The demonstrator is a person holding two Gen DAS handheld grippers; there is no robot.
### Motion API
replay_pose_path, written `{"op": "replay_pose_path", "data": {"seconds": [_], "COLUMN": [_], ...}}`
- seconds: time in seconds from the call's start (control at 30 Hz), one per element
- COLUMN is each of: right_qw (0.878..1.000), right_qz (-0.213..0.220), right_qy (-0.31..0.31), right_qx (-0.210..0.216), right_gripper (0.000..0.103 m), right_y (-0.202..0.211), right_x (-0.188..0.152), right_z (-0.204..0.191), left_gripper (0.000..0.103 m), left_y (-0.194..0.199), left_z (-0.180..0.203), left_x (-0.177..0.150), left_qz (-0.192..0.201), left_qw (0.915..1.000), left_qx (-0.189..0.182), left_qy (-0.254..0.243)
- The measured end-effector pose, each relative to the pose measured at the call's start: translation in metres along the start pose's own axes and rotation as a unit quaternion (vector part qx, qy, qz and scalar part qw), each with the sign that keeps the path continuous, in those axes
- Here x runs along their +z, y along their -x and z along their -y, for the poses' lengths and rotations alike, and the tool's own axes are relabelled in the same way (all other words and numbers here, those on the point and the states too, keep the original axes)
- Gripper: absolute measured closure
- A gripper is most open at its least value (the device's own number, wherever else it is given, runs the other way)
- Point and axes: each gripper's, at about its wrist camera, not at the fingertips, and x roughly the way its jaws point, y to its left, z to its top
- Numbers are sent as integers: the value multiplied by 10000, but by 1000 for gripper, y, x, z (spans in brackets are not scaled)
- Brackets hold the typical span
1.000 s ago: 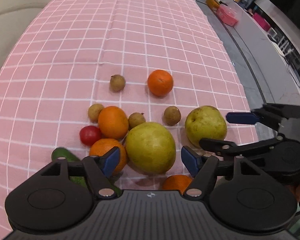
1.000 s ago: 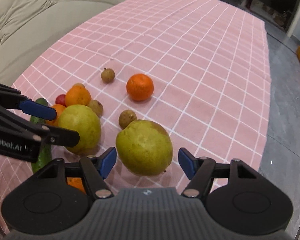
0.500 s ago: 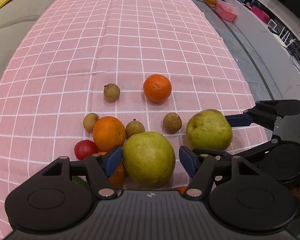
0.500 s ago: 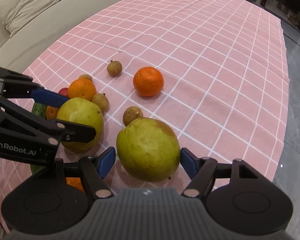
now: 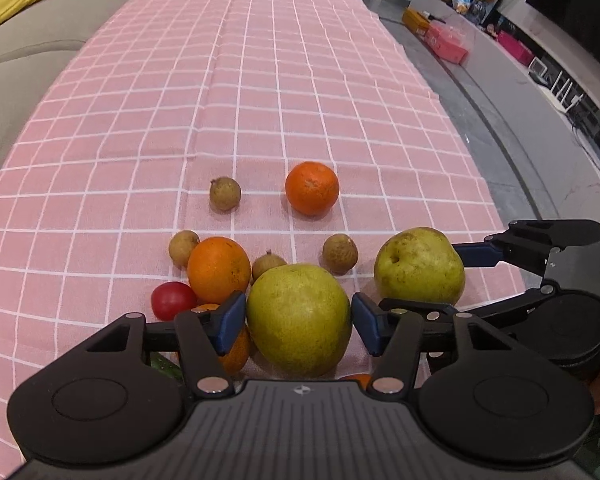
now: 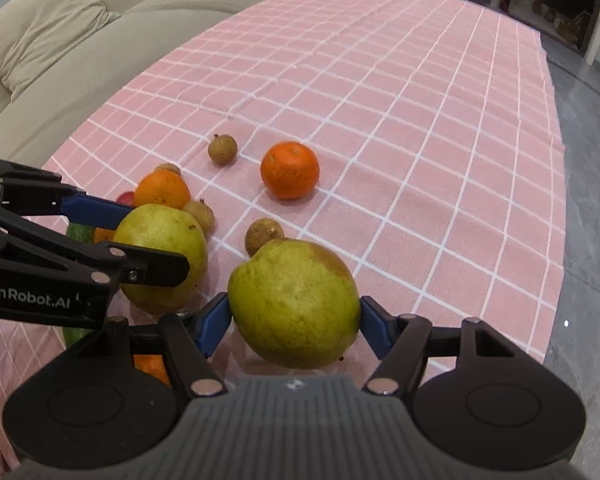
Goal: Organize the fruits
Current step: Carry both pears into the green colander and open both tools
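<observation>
Two green-yellow pears lie on the pink checked cloth. My left gripper (image 5: 299, 322) is shut on the left pear (image 5: 299, 320), its blue pads against both sides; this pear also shows in the right wrist view (image 6: 160, 256). My right gripper (image 6: 294, 326) is shut on the right pear (image 6: 294, 304), which also shows in the left wrist view (image 5: 419, 266). Loose fruit lies around: a far orange (image 5: 312, 188), a near orange (image 5: 219, 269), a red tomato (image 5: 173, 300), several small brown longans such as one (image 5: 225, 193), and a partly hidden green cucumber (image 6: 80, 232).
The pink cloth (image 5: 260, 80) stretches far ahead. A beige sofa (image 6: 60, 40) runs along the left edge. The grey floor (image 6: 588, 200) lies beyond the right edge of the cloth. Another orange (image 5: 236, 350) sits half hidden under my left fingers.
Both grippers have closed in from open onto their pears. Both cameras have tilted up a little, showing more of the far cloth.
</observation>
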Motion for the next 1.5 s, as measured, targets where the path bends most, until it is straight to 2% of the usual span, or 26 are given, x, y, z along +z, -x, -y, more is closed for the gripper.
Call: {"op": "replay_pose_path", "data": {"seconds": [0.3, 0.47, 0.57, 0.73, 1.0, 1.1, 1.27, 1.5], "right_qw": [9985, 9973, 9966, 9967, 9964, 9962, 9969, 9946], "right_qz": [527, 705, 790, 658, 9, -195, -410, -781], "right_qy": [117, 108, 24, -192, -495, -489, -320, 412], "right_qx": [-23, -173, -226, -438, -685, -694, -597, -552], "right_gripper": [37, 37, 37, 37, 37, 37, 37, 37], "right_y": [46, 87, 115, 145, 146, 136, 126, 106], "right_x": [8, -1, -22, -65, -134, -143, -145, -136], "right_z": [-27, -41, -48, -54, -49, -47, -44, -41], "left_gripper": [37, 37, 37, 37, 37, 37, 37, 37], "left_y": [56, 93, 107, 112, 94, 82, 60, 45], "left_z": [-12, -3, 7, 29, 84, 102, 118, 126], "left_x": [-3, -9, -16, -30, -59, -66, -76, -82], "left_qz": [528, 723, 692, 543, 39, -158, -589, -972], "left_qw": [9972, 9954, 9939, 9881, 9755, 9713, 9665, 9547], "left_qx": [-385, -597, -859, -1419, -1846, -1765, -1338, -1157], "left_qy": [362, 175, 42, -231, -1199, -1586, -2109, -2563]}}
